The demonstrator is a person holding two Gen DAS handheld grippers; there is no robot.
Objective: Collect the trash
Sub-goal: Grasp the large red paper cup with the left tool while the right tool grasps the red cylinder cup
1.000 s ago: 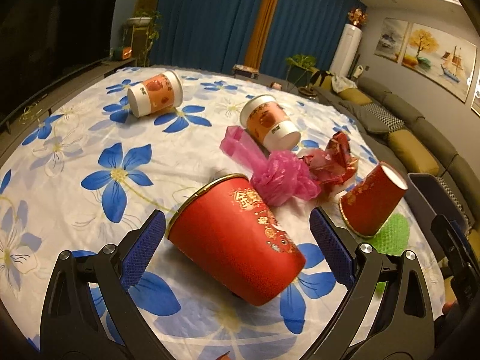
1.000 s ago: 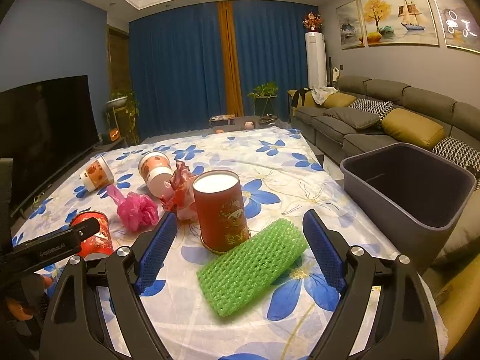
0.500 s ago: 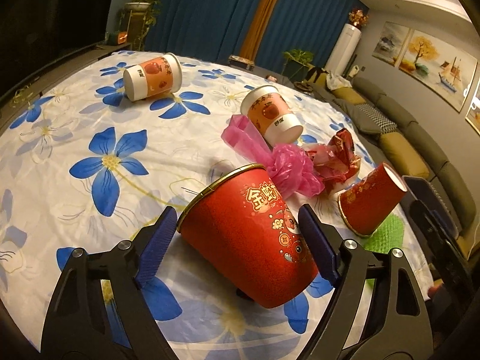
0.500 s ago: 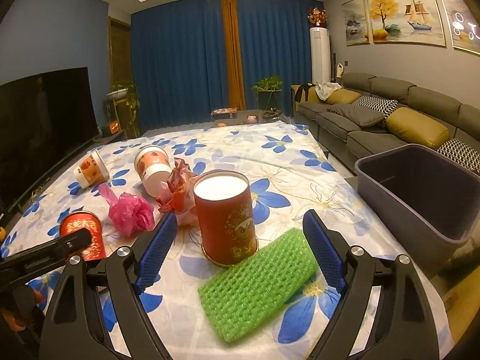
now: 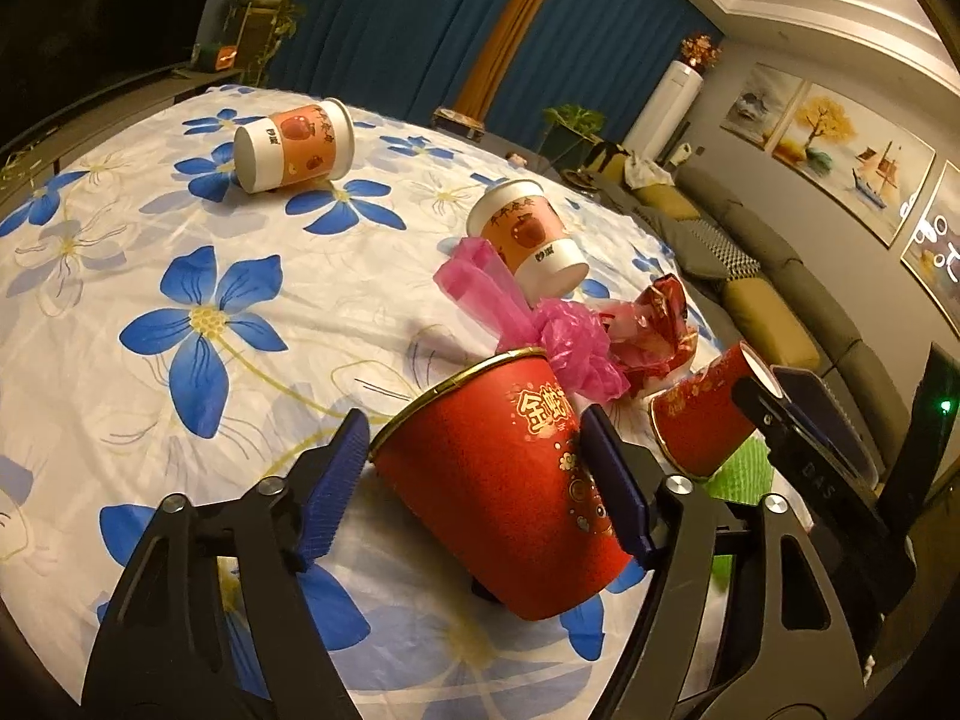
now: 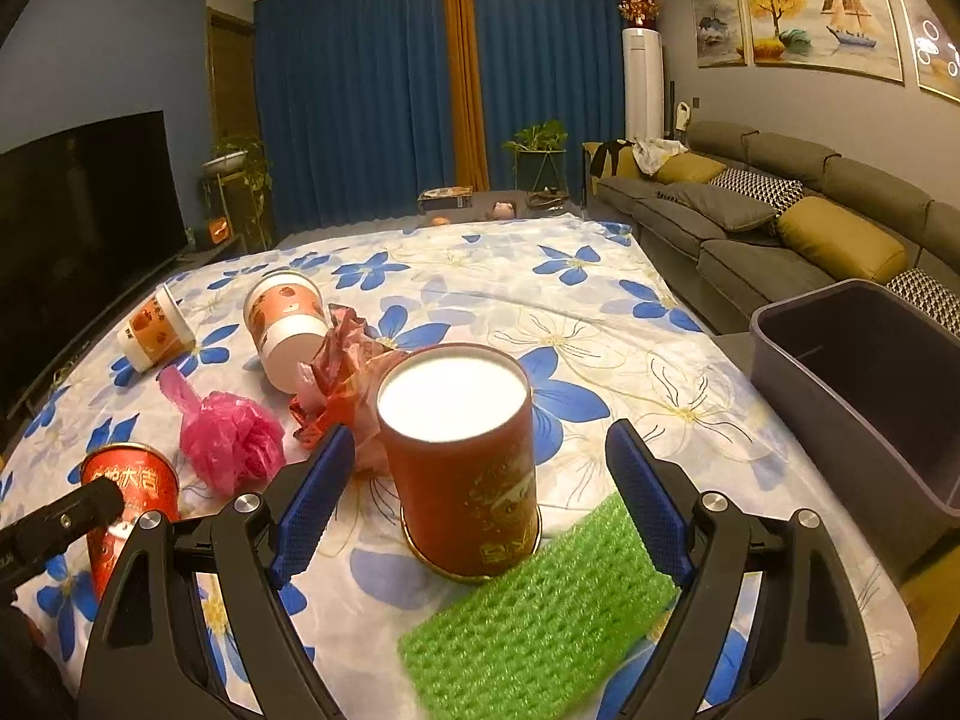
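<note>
A red paper cup (image 5: 504,492) lies tilted between the pads of my left gripper (image 5: 474,480), whose jaws have closed in until the blue pads touch its sides; it also shows in the right wrist view (image 6: 129,498). A second red cup (image 6: 462,456) stands upside down on the flowered tablecloth between the spread jaws of my open right gripper (image 6: 474,498), untouched. A green foam net (image 6: 540,606) lies just in front of it. A pink plastic bag (image 6: 231,438), a red crumpled wrapper (image 6: 342,372) and two orange-and-white cups (image 6: 285,324) (image 6: 156,330) lie beyond.
A dark grey bin (image 6: 870,384) stands off the table's right edge, beside a grey sofa (image 6: 780,216). A television (image 6: 78,216) is at the left and blue curtains are at the back. The flowered tablecloth (image 6: 540,300) stretches beyond the trash.
My left gripper has closed in from wide open onto the lying red cup and lifted its view slightly. My right gripper has moved forward so the upright red cup sits between its jaws.
</note>
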